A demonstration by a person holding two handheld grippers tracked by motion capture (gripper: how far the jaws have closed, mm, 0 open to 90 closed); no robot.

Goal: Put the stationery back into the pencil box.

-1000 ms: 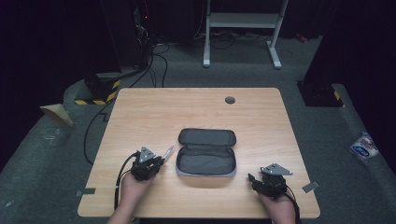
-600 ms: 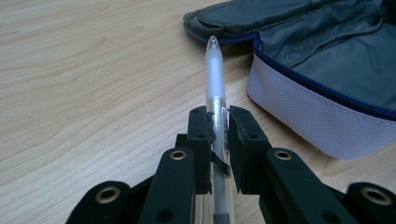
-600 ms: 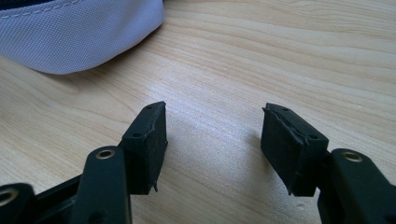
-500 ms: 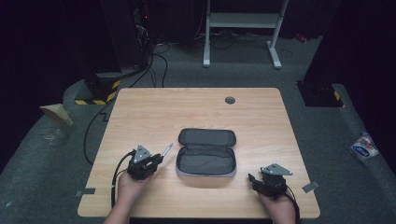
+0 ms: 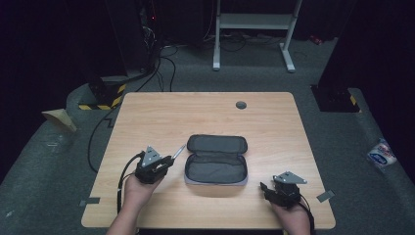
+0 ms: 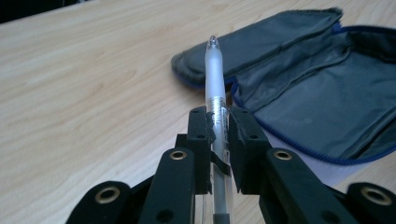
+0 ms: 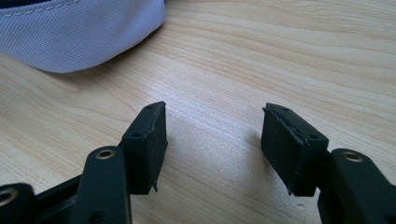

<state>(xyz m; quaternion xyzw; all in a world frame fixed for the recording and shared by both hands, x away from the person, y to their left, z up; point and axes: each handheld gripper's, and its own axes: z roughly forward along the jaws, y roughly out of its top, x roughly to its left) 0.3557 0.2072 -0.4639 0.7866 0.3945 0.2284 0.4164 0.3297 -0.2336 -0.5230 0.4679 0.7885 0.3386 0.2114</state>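
**High view: pen held at the case's left edge, right gripper idle**

High view puts your left gripper (image 5: 164, 163) in the lower left of the frame with a clear pen (image 5: 178, 151) pinched between its jaws, the tip slanting up and to the right toward the open pencil case (image 5: 215, 161). The case lies spread flat at the centre of the wooden table (image 5: 161, 112), lid flap toward the top of the frame, tray toward the bottom. The pen tip sits just beside the case's left edge — not yet over it.

Left gripper view confirms the hold: the two jaws are closed on the pen (image 6: 216, 98) around the middle of its barrel, and the frosted front half sticks out well past them, pointing at the case (image 6: 317, 93) in the upper right.

Your right gripper (image 7: 212, 140) has its jaws wide apart with nothing between them, resting low over bare wood; a pale corner of the case's outer shell (image 7: 79, 32) fills the upper left of that view. In the high view it (image 5: 265, 190) sits at the lower right, apart from the case.

Risks, as I judge them:
- The grip is narrow on a smooth round barrel — a bump of the long free end against the case rim could swivel or slide the pen.
- Nothing pins the soft case, so pushing the tip in from the side may shove it across the table.
- Letting go too early would leave the pen on the zipper edge, where it could roll off.
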